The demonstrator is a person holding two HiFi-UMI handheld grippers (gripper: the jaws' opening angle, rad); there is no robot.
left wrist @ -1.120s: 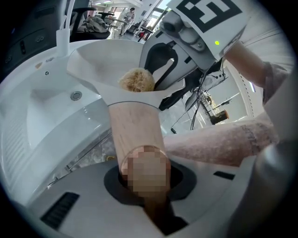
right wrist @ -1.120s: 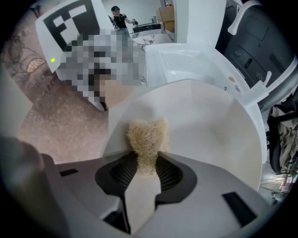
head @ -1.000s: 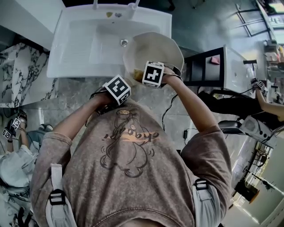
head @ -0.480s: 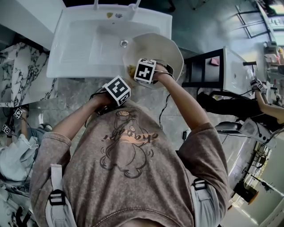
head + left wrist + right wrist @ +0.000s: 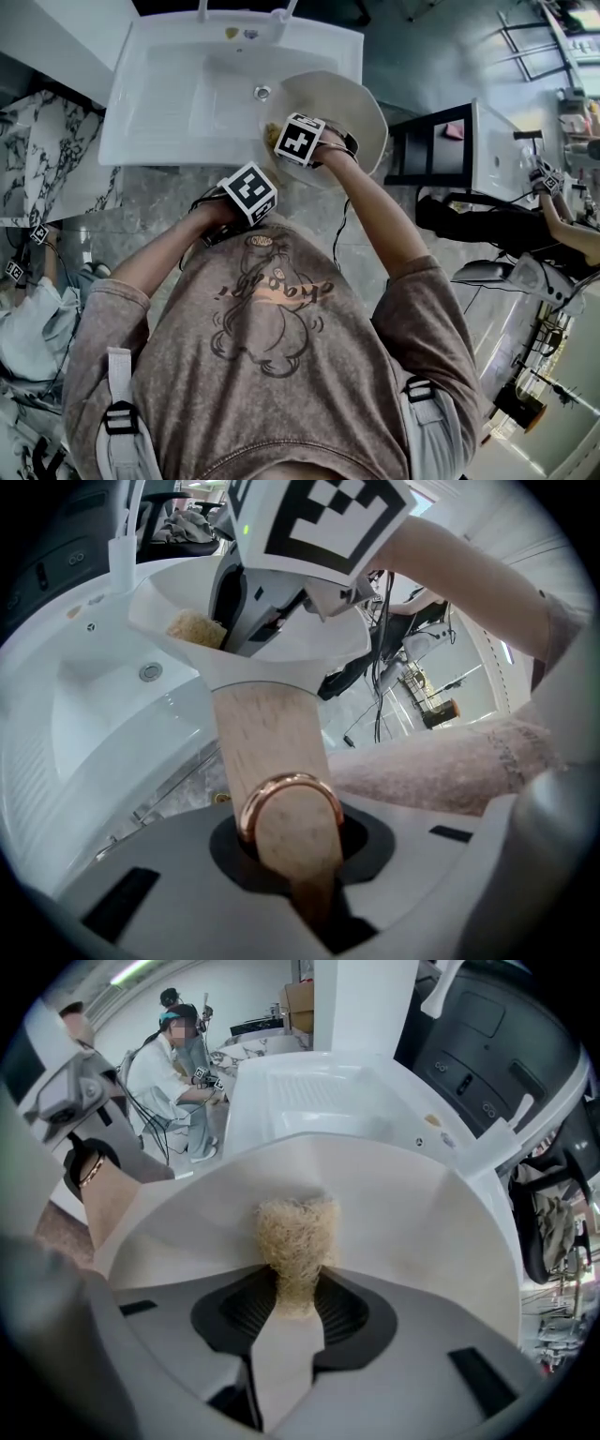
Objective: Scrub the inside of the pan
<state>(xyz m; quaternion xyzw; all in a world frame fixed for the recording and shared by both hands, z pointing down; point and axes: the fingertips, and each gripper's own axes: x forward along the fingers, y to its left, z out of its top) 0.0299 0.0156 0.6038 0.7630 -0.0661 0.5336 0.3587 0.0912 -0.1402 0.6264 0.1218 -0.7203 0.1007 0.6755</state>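
A cream-white pan is held over the right side of the white sink. Its wooden handle, tipped with a copper ring, is clamped in my left gripper, which is shut on it. My right gripper is shut on a tan fibrous scrub pad that presses against the pan's inner surface. From the head view, the right gripper sits inside the pan near its left rim, and the left gripper is below it at the counter edge.
The sink's drain lies just left of the pan, and a faucet stands at the back rim. A marbled counter is at the left. A black-and-white shelf unit stands to the right. Other people sit at both sides.
My right gripper with the scrub pad has slid up and to the left inside the pan. The left gripper and the pan handle have stayed put.
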